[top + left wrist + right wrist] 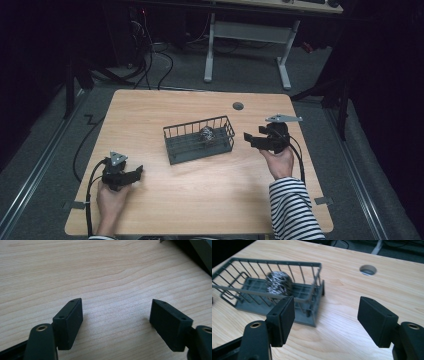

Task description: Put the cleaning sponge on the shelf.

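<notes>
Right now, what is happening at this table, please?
A person holds a gripper in each hand over a wooden table. The left gripper is open, low over bare wood. The right gripper is open too, just beside a dark wire basket. A steel wool ball lies in the basket. Neither gripper holds anything.

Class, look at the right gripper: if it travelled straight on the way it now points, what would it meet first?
Probably the near end of the wire basket; the right gripper points beside it, so it might just pass it.
</notes>
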The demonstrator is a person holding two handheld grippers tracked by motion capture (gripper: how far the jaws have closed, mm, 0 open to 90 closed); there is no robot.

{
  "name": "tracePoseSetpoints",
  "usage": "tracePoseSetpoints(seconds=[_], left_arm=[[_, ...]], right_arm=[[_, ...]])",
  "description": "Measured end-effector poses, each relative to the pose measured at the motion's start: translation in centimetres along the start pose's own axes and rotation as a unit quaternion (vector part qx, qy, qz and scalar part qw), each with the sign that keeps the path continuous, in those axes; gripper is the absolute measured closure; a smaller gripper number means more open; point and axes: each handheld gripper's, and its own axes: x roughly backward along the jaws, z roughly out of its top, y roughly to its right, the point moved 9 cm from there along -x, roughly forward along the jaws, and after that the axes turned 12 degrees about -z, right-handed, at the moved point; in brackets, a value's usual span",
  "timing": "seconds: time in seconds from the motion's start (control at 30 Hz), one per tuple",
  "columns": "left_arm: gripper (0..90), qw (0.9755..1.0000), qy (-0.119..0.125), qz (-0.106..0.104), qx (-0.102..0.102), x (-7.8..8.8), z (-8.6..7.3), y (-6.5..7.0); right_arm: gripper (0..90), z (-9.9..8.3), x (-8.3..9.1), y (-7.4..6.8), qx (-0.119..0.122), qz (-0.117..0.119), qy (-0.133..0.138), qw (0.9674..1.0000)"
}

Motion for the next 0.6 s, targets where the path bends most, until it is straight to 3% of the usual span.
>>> tracePoseSetpoints(seconds=[0.3,0.6], left_arm=[[27.3,1.0,0.0,0.0,0.0,0.0,0.0,0.0],[27.3,1.0,0.0,-0.001,0.0,0.0,0.0,0.1]], right_arm=[[32.0,-0.4,2.0,1.7,-0.004,-0.013,0.016,0.9998],[32.6,-2.9,2.3,3.5,-0.028,-0.02,0.005,0.9994]])
